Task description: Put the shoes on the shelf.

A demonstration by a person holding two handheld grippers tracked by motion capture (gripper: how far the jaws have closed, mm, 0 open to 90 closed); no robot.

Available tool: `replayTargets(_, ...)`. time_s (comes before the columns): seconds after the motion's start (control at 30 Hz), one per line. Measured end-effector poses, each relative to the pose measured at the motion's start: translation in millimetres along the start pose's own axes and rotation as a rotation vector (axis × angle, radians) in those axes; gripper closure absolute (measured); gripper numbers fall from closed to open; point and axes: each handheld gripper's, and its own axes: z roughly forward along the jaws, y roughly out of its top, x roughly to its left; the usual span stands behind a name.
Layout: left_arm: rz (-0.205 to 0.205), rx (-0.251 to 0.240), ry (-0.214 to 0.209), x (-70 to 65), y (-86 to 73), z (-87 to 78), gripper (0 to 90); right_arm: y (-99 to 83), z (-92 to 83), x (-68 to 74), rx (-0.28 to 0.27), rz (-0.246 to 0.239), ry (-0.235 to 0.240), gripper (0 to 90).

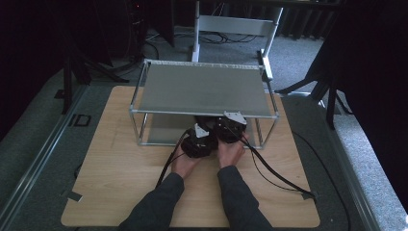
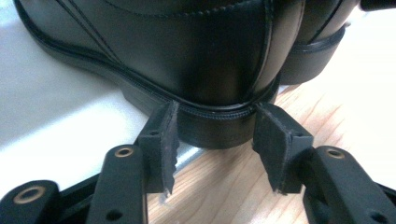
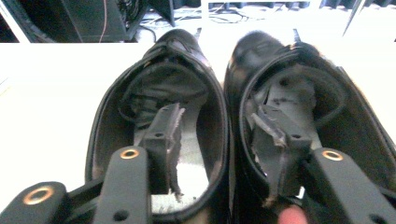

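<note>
**Two grippers at a pair of black shoes under a metal rack**

A two-tier metal rack [image 1: 204,89] stands at the far middle of a light wooden table [image 1: 120,183]. All positions below are given relative to this rack.

At the rack's near edge, partly under its upper shelf, a person's two hands hold the left gripper [image 1: 198,139] and the right gripper [image 1: 230,127] side by side, almost touching. Dark sleeves reach in from the near side of the table. Black cables [image 1: 274,175] trail from the grippers back across the tabletop, away from the rack.

In the left gripper view, the left gripper [image 2: 215,140] is low at the heel of a black leather shoe [image 2: 187,51]. Its jaws are spread, one on either side of the heel block, close to it; whether the pads press the heel cannot be told. The heel overhangs the edge of the rack's pale lower shelf [image 2: 51,116], with wood grain below it. A second black shoe's heel [image 2: 313,51] sits just beside it.

In the right gripper view, the right gripper [image 3: 219,135] looks down into the pair of shoes [image 3: 224,93], which stand side by side on the pale shelf, toes pointing toward the rack's far side. Its jaws are apart, one dipped inside each shoe opening, straddling the two touching inner walls. Whether they are pinching those walls cannot be told.
</note>
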Motion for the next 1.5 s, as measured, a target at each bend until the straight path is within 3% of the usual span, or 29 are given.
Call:
replayTargets(0.1,-0.003,0.006,-0.009,3.0,-0.8,0.0,49.7,-0.8,-0.9,-3.9,-0.005,-0.020,0.032,46.8)
replayTargets(0.27,-0.013,0.014,-0.018,7.0,-2.5,-1.1,48.7,-0.8,-11.3,-4.1,-0.026,-0.048,0.060,46.6)
replayTargets(0.37,-0.024,0.023,-0.006,16.8,-6.1,-6.1,49.0,-2.5,-34.2,-5.4,-0.084,-0.137,0.073,42.6)
replayTargets(0.43,-0.044,0.023,0.003,23.9,-7.8,-8.9,49.5,-5.5,-47.9,-13.5,-0.130,-0.156,0.090,42.8)
replayTargets(0.53,-0.074,0.019,0.030,33.4,-8.5,-11.2,50.9,-10.0,-60.1,-32.3,-0.142,-0.153,0.076,42.0)
replayTargets(0.63,-0.087,0.014,0.036,40.4,-7.2,-10.1,52.0,-17.0,-63.7,-54.0,-0.124,-0.133,0.067,41.3)
replayTargets(0.67,-0.087,0.014,0.036,40.4,-7.2,-10.1,52.1,-17.0,-63.7,-54.0,-0.124,-0.133,0.067,41.3)
replayTargets(0.73,-0.103,0.017,0.043,45.0,-5.6,-5.8,53.0,-25.1,-61.0,-70.3,-0.073,-0.118,0.078,41.1)
replayTargets(0.83,-0.137,0.028,0.059,50.5,-4.1,-0.1,53.9,-34.3,-55.6,-78.6,-0.029,-0.113,0.111,40.7)
replayTargets(0.9,-0.128,0.038,0.058,56.6,-2.2,3.6,54.2,-39.8,-48.9,-81.5,0.002,-0.107,0.142,38.7)
replayTargets(0.97,-0.150,0.039,0.066,58.4,-1.2,5.7,54.5,-43.0,-40.1,-83.0,0.028,-0.093,0.176,37.8)
replayTargets(1.07,-0.130,0.051,0.058,58.8,-0.2,7.5,55.2,-47.7,-26.2,-82.9,0.068,-0.048,0.213,40.7)
replayTargets(1.23,-0.118,0.064,0.005,57.3,0.1,9.0,58.0,-49.3,-28.7,-79.8,0.053,0.006,0.259,44.8)
replayTargets(1.37,-0.125,0.068,0.011,56.6,0.4,7.4,59.7,-50.0,-29.2,-73.9,0.047,0.002,0.243,44.4)
replayTargets(1.5,-0.109,0.074,0.006,56.7,-0.1,6.3,56.6,-51.0,-28.6,-77.0,0.078,-0.054,0.233,43.4)
